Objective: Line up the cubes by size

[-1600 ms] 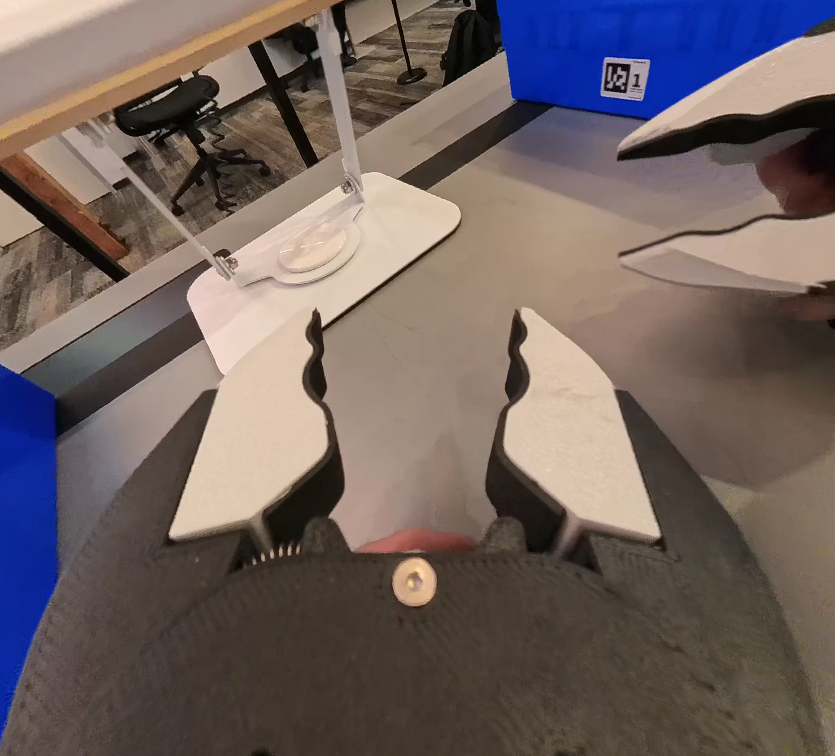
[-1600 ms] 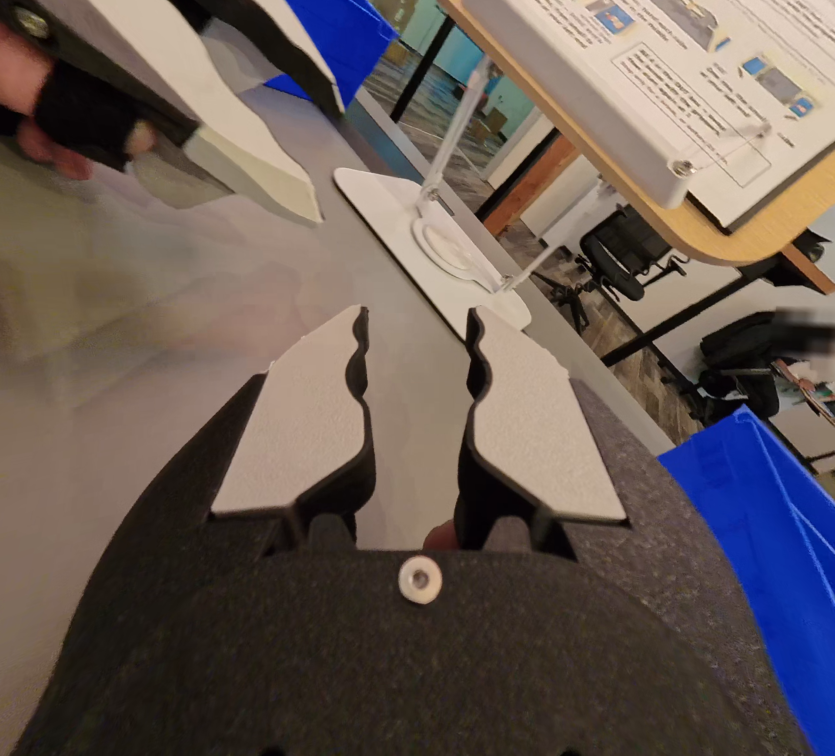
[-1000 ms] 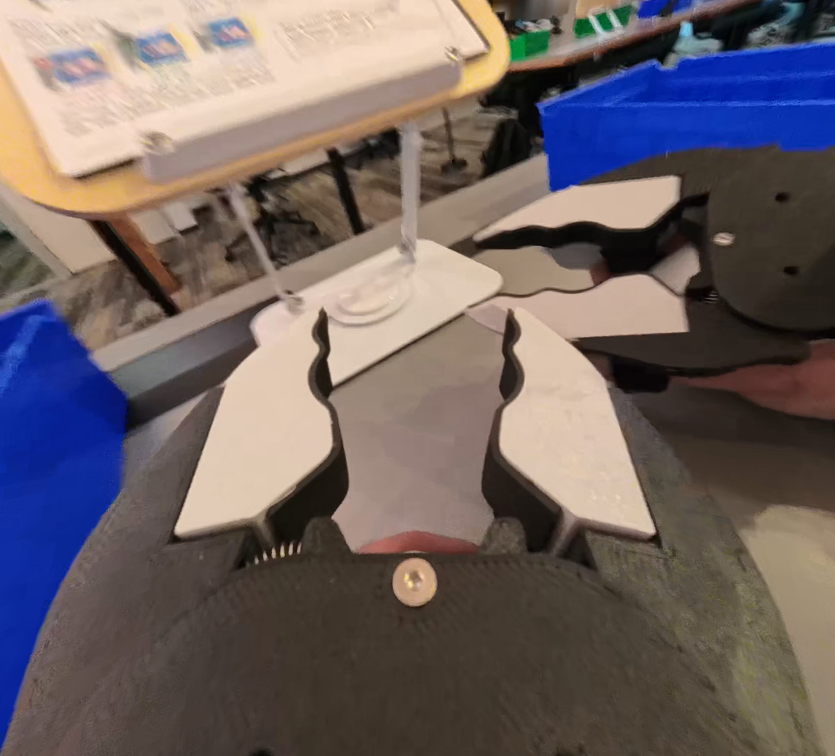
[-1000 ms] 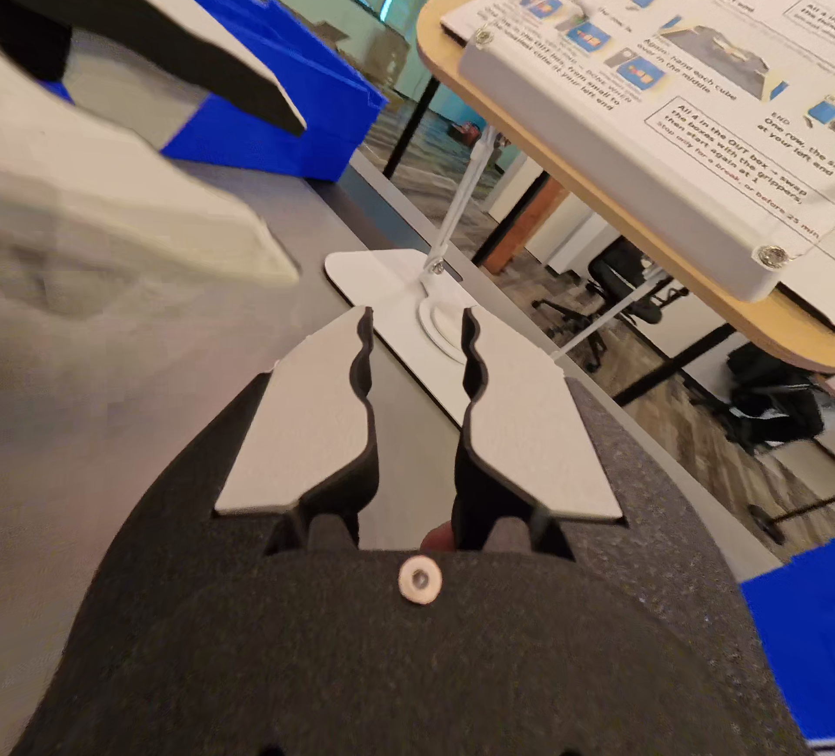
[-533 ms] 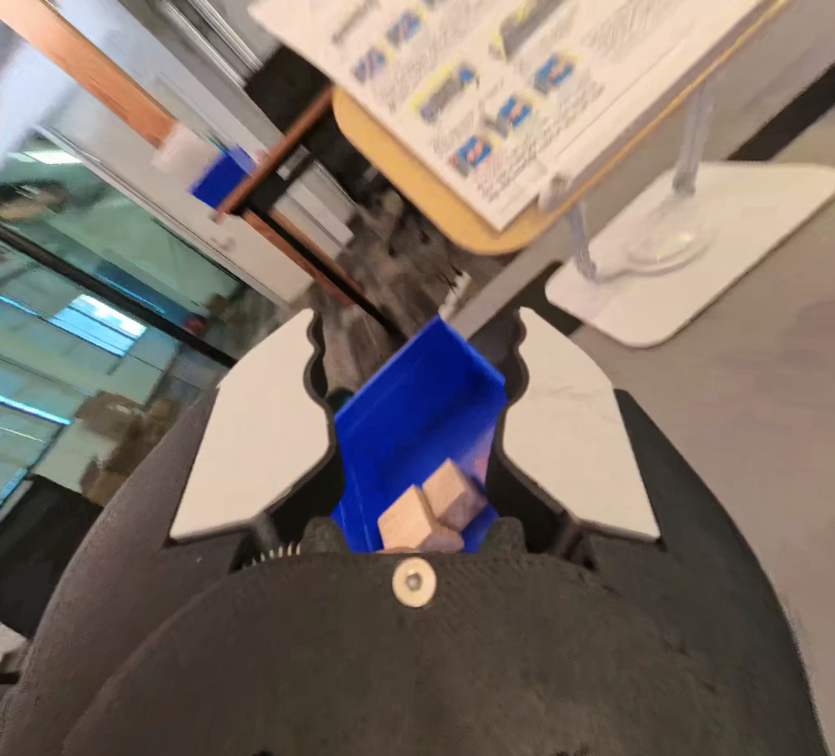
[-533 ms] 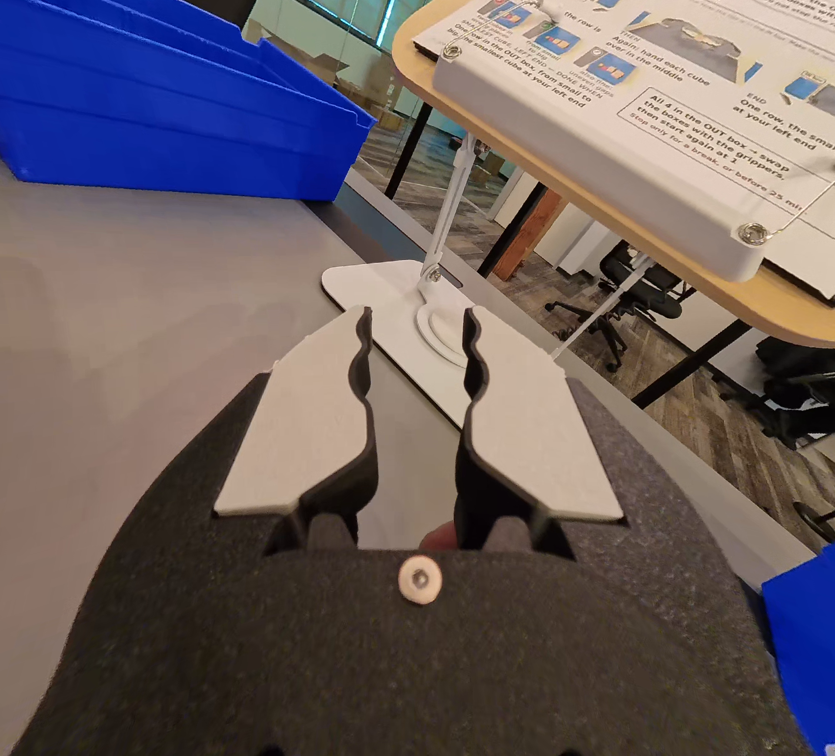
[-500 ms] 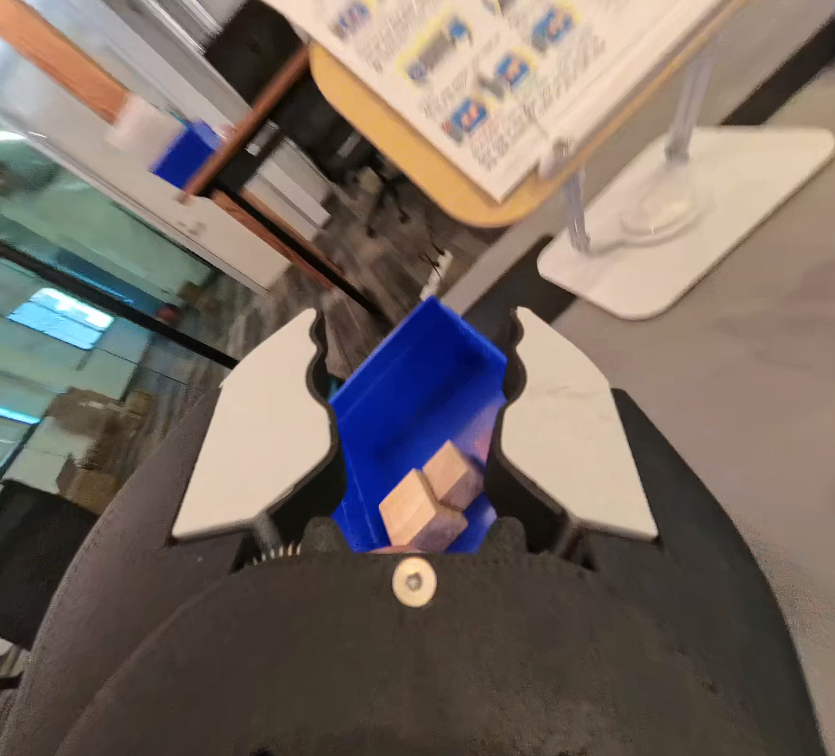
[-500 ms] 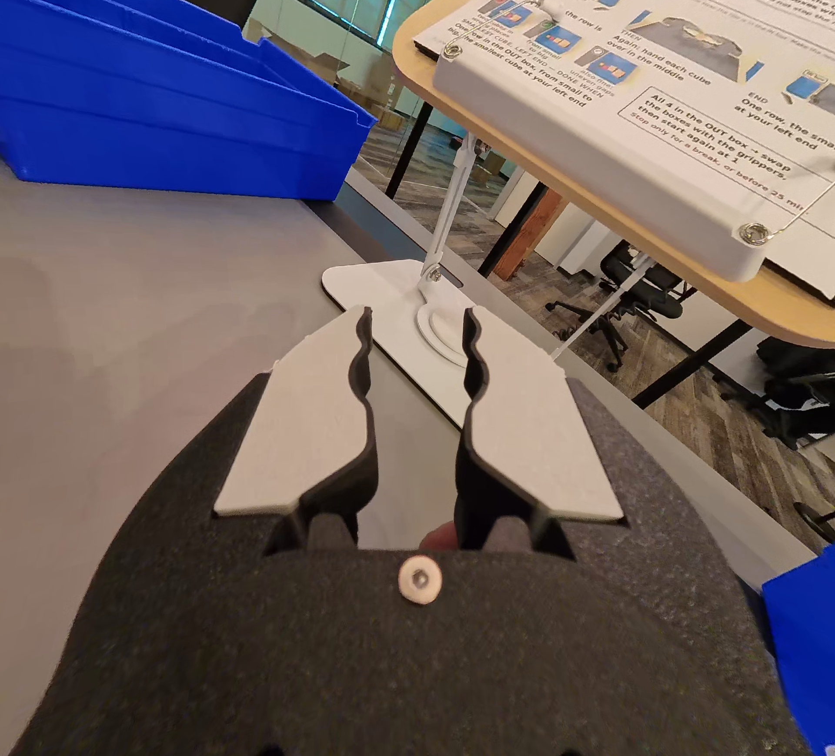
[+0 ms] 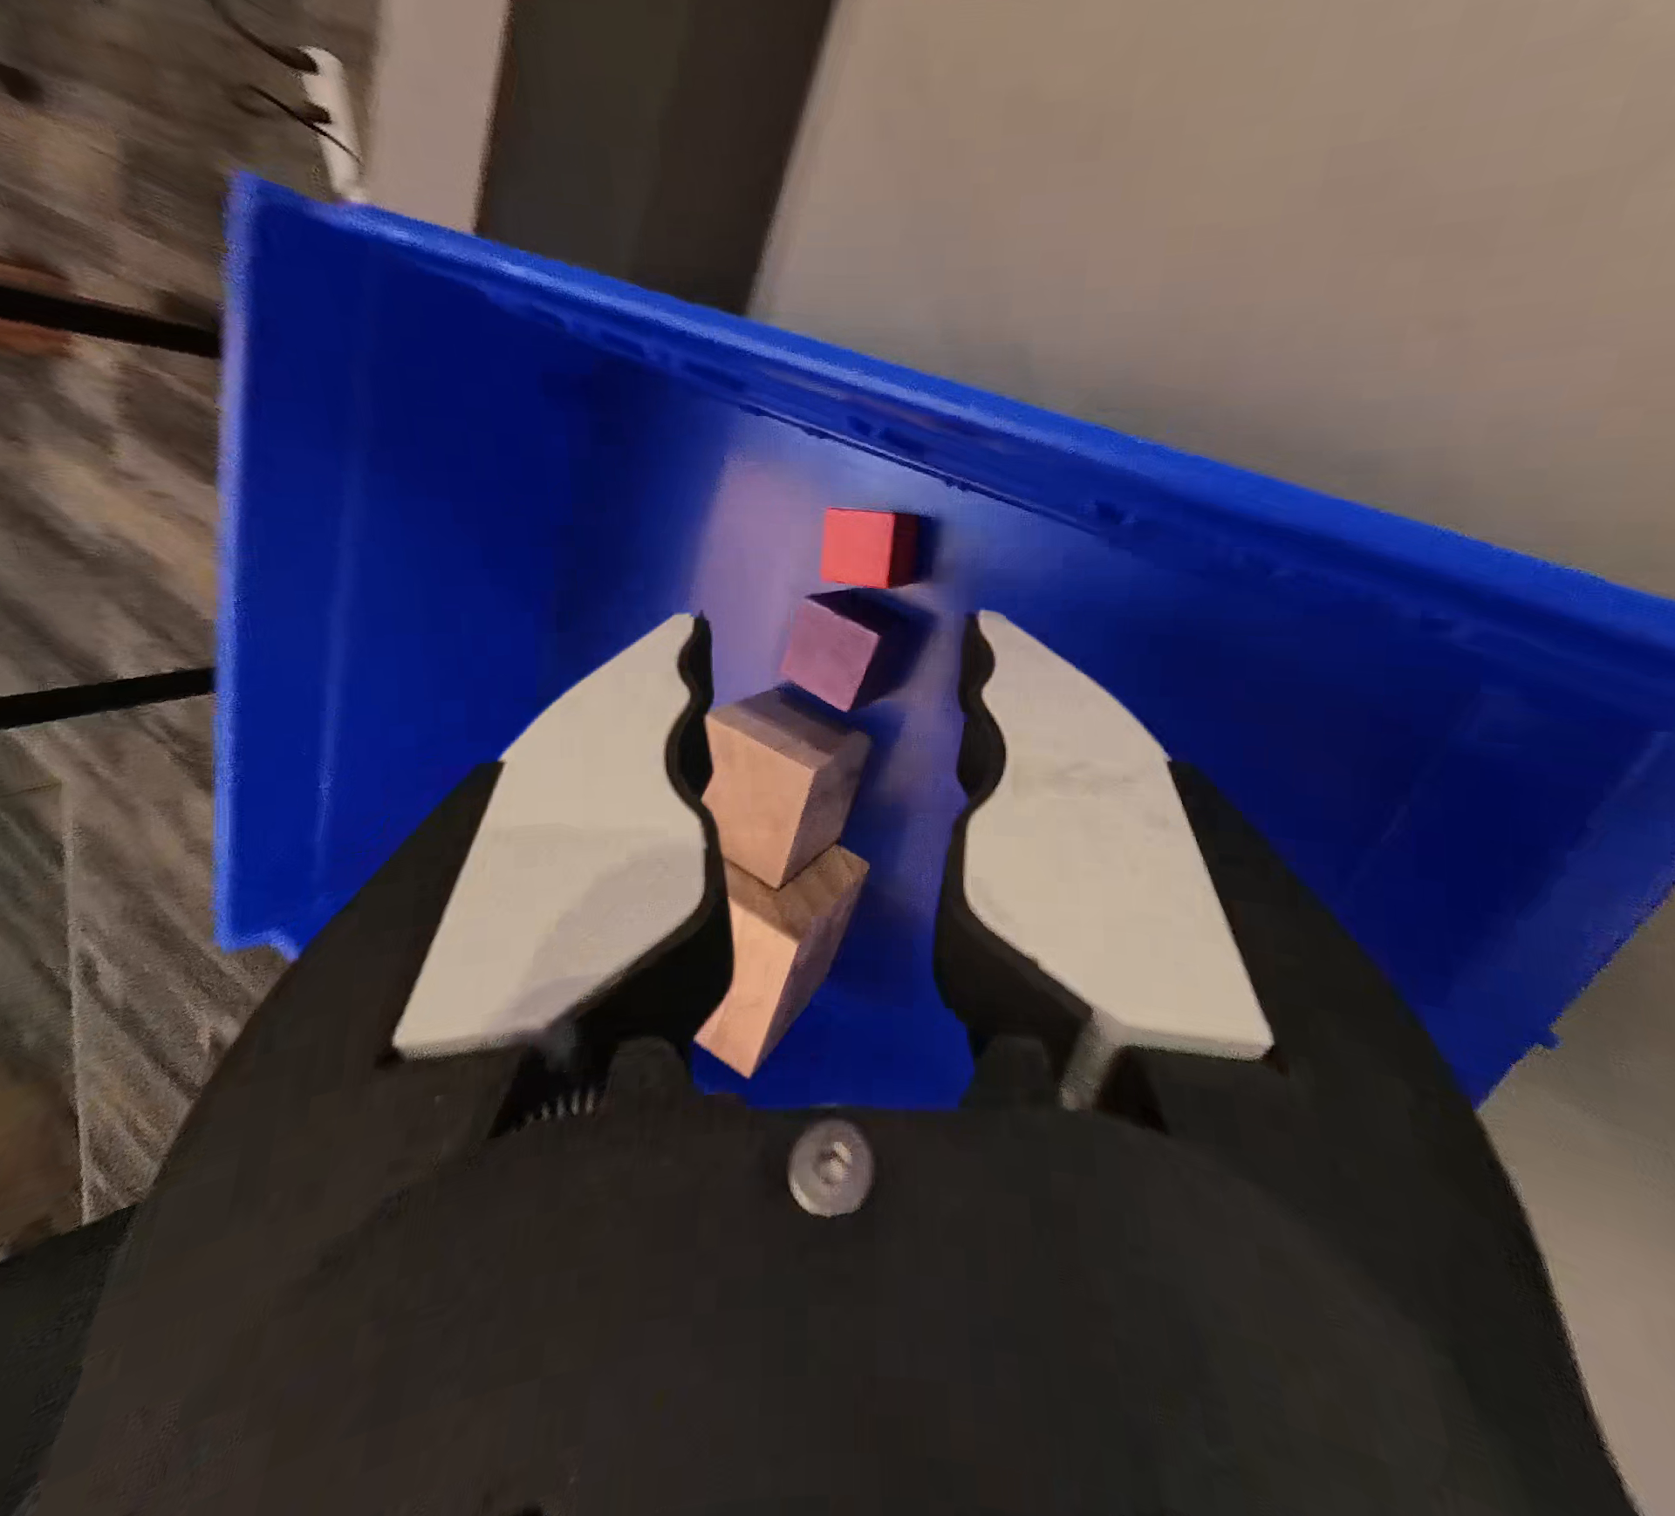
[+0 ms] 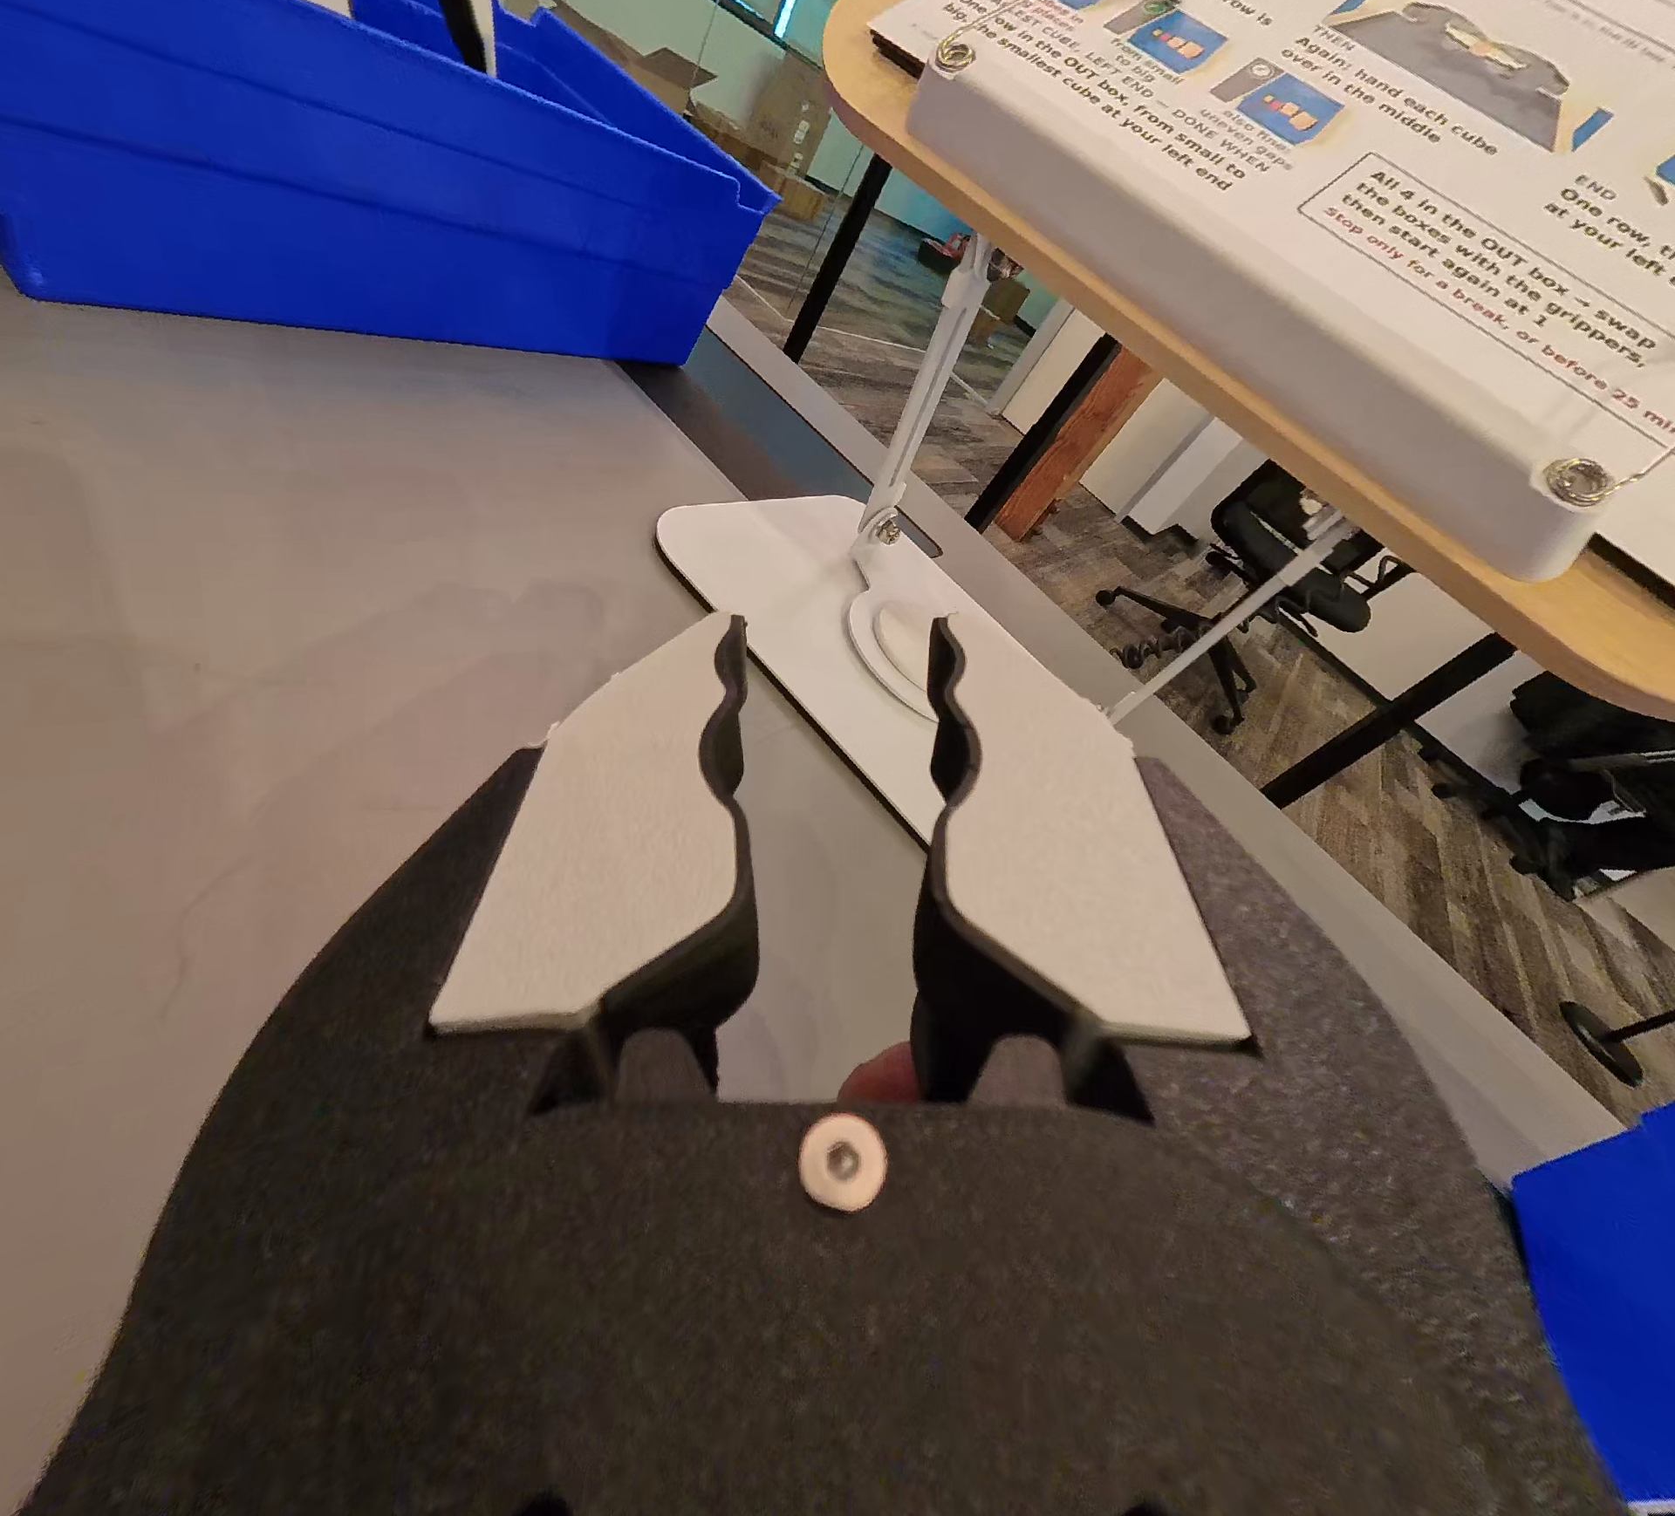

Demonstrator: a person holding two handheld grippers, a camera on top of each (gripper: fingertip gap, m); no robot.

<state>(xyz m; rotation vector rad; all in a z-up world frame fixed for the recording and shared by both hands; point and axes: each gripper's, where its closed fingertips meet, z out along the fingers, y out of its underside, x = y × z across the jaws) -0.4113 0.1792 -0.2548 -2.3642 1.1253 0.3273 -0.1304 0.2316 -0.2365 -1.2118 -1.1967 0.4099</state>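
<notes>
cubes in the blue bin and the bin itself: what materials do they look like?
Two larger tan cubes: probably bare wood, with a matte, faintly grained face. Small red cube and small purple cube: flat, opaque colour, likely painted or stained wood; blur hides any grain. Blue bin: apparently moulded plastic, with a smooth, slightly glossy wall and ribbed rim.

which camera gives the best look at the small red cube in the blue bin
The left wrist view: the red cube sits in plain sight inside the blue bin. The right wrist view shows only that bin's outer wall, no cube.
</notes>
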